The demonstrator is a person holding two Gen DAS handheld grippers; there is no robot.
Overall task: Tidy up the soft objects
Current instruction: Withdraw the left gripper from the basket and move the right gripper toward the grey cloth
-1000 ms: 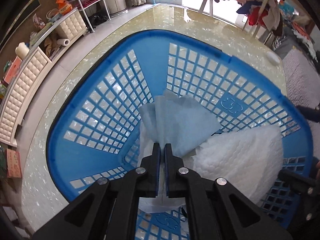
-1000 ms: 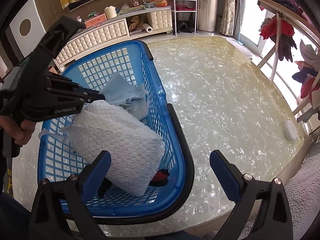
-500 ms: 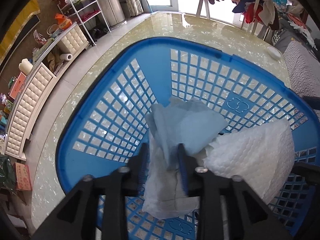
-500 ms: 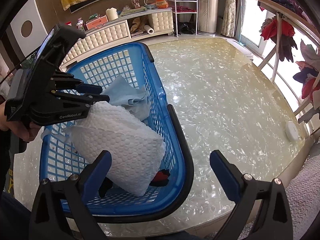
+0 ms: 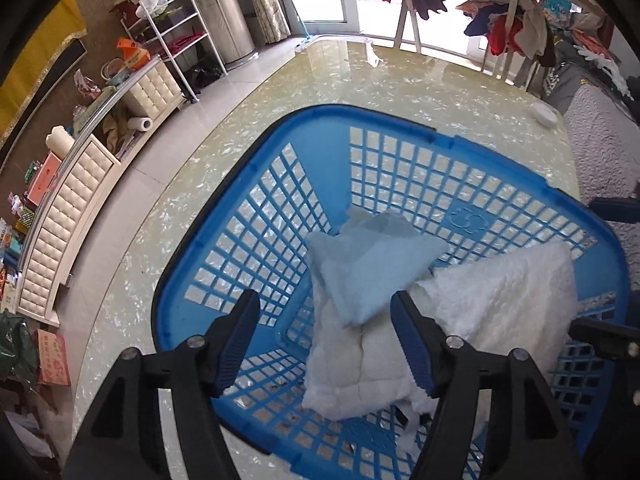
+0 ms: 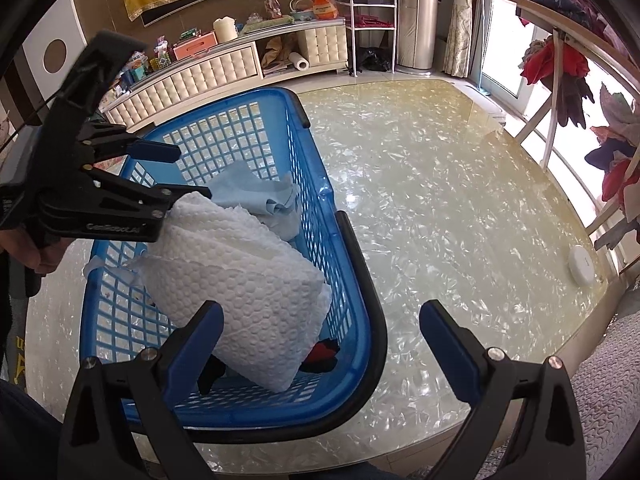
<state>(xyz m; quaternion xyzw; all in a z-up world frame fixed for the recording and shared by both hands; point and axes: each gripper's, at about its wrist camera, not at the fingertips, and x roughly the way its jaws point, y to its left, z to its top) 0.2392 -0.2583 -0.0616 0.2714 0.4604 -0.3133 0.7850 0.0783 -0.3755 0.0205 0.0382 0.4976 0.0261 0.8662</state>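
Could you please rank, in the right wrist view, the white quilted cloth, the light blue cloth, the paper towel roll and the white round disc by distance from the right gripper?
From the right gripper:
1. White quilted cloth, in the basket beside its left finger.
2. Light blue cloth, deeper in the basket.
3. White round disc, at the table's far right edge.
4. Paper towel roll, in the cabinet against the wall.

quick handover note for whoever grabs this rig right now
Left gripper: open, its jaws have just been opening; the light blue cloth lies loose below them in the blue basket.
Right gripper: open, empty, over the basket's near end.
Also in the basket: the white quilted cloth and a small red and black item.
Left to do: no other loose soft things show on the table.
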